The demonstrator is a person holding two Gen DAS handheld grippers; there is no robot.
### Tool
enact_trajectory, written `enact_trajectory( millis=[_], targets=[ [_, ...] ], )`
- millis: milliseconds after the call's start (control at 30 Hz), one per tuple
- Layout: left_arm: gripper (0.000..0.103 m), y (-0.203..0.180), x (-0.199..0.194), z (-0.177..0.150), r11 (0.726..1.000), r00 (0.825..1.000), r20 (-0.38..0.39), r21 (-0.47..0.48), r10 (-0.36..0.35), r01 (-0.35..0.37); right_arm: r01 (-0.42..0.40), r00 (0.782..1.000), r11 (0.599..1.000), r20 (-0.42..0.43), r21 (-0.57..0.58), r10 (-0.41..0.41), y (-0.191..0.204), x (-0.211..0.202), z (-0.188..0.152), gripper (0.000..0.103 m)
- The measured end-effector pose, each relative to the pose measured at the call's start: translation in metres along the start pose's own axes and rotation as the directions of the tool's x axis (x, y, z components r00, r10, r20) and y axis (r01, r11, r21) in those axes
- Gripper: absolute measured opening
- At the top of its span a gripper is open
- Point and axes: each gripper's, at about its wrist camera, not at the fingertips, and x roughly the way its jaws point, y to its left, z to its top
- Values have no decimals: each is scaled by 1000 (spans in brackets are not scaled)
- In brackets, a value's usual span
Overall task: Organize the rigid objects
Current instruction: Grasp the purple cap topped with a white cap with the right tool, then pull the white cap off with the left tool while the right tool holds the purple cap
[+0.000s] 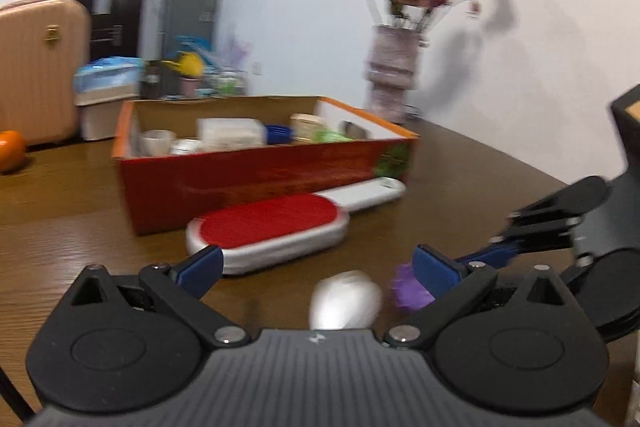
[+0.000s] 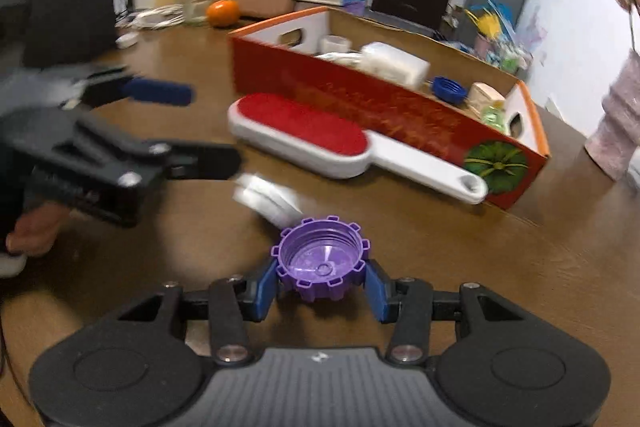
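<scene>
Right gripper is pinching the purple cap by its ridged rim just above the table, left gripper hanging wide and empty, so a slip en route to the box looks possible.

A purple bottle cap with a notched rim sits open side up, pinched between two blue fingers. At 11 o'clock from it a small white crumpled thing lies on the brown counter, too blurred to name. Further at 12 o'clock a lint brush, red pad up and white handle toward 4 o'clock, lies flat against a red cardboard box holding small containers.
</scene>
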Motion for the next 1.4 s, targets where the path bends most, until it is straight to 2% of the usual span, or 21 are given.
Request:
enact_trajectory(
  millis=[67, 100, 133, 167, 233, 267, 300, 333, 367, 433, 533, 667, 800, 867, 1000, 1033, 1100, 1233, 1400],
  targets=[
    [101, -6, 3, -2, 999, 1000, -20, 30, -17, 17, -5, 1000, 1000, 12, 6, 5, 6, -2, -3, 46],
    [95, -6, 6, -4, 999, 999, -44, 39, -13, 15, 3, 1000, 1000, 24, 15, -3, 5, -3, -5, 46],
    [83, -7, 8, -6, 999, 998, -63, 35, -8, 10, 15, 999, 1000, 32, 26, -16, 4, -3, -6, 46],
    [75, -6, 10, -6, 1000, 996, -84, 25, -4, 6, 24, 999, 999, 43, 42, -26, 1, -3, -8, 46],
    [41, -5, 14, -9, 1000, 990, -139, 25, -10, 14, 15, 998, 996, 61, 86, -21, -4, -2, -12, 46],
    [34, -6, 17, -11, 999, 986, -166, 38, 2, 4, 11, 997, 995, 70, 101, -18, -7, -3, -16, 46],
    [20, -9, 17, -13, 998, 983, -180, 56, 15, -5, 11, 997, 993, 81, 114, -20, -9, -3, -18, 46],
    [11, -10, 16, -14, 998, 983, -185, 64, 13, -2, 13, 996, 992, 90, 124, -24, -10, -3, -21, 46],
    [10, -10, 15, -16, 998, 983, -186, 62, 14, -2, 11, 995, 991, 99, 133, -24, -11, -3, -23, 46],
    [10, -7, 16, -17, 999, 981, -192, 46, 26, -18, 0, 993, 988, 117, 155, -19, -13, -2, -26, 46],
    [11, -4, 17, -15, 996, 978, -185, 22, 92, -90, -10, 989, 979, 145, 202, -20, -15, -1, -30, 46],
    [12, -6, 17, -14, 993, 978, -176, 5, 115, -116, -33, 982, 962, 186, 272, -19, -18, 1, -36, 46],
    [24, -11, 5, -14, 979, 972, -119, 23, 205, -203, 7, 979, 947, 192, 322, -73, -20, 2, -38, 46],
    [32, -19, -9, -15, 976, 973, -71, 33, 219, -217, 28, 975, 939, 200, 343, -102, -21, -2, -40, 46],
    [72, -47, -51, -19, 989, 989, -12, 5, 150, -150, 19, 969, 929, 223, 369, -109, -23, -18, -51, 46],
    [75, -56, -62, -23, 992, 992, -8, 4, 123, -123, 21, 967, 928, 227, 371, -113, -23, -23, -54, 46],
    [75, -73, -76, -32, 995, 995, -20, 9, 100, -100, 20, 966, 927, 231, 374, -114, -21, -32, -60, 46],
    [75, -103, -93, -52, 986, 985, -49, 14, 165, -165, 5, 963, 929, 248, 370, -104, -13, -51, -76, 46],
    [75, -129, -102, -71, 983, 982, -58, 1, 181, -181, -24, 957, 930, 278, 368, -85, 0, -74, -98, 46]
  ],
)
